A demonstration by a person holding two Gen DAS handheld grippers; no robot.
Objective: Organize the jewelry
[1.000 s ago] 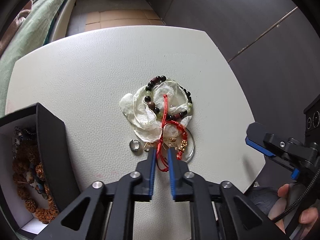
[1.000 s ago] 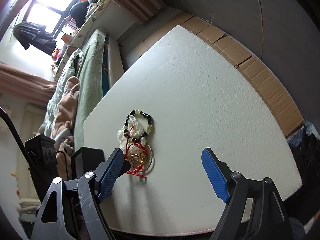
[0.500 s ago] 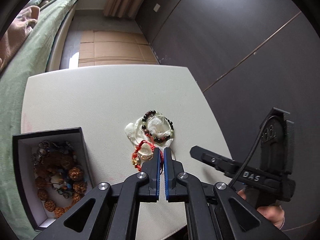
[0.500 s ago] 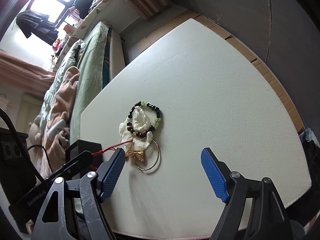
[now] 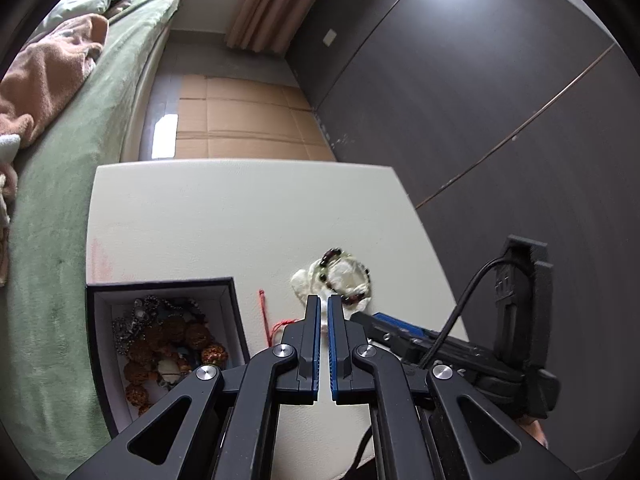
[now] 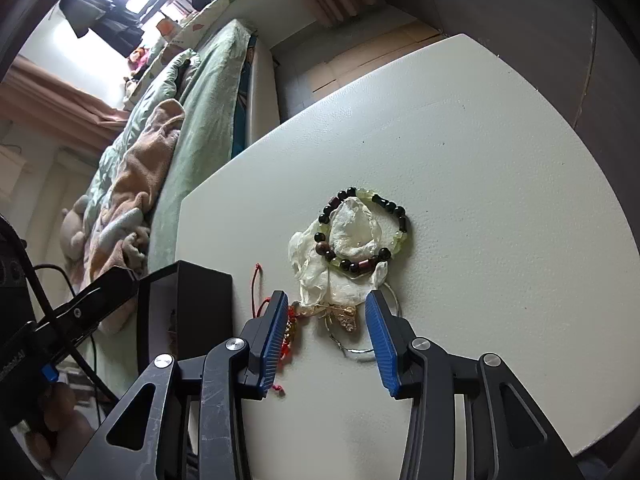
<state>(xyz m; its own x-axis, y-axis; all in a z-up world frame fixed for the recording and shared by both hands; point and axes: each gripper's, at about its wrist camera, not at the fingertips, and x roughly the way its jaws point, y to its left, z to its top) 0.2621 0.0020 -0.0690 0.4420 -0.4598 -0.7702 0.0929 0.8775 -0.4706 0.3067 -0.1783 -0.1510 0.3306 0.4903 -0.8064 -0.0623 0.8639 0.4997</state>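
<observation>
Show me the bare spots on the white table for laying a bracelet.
The table is bare from the beaded bracelet to its far and right edges, and beyond the black box in the left view. It is crowded between box and tissue: red cord, wire hoop.

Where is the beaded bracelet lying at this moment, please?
In the right wrist view, the beaded bracelet lies mid-table on the crumpled white tissue, beyond the right gripper.
</observation>
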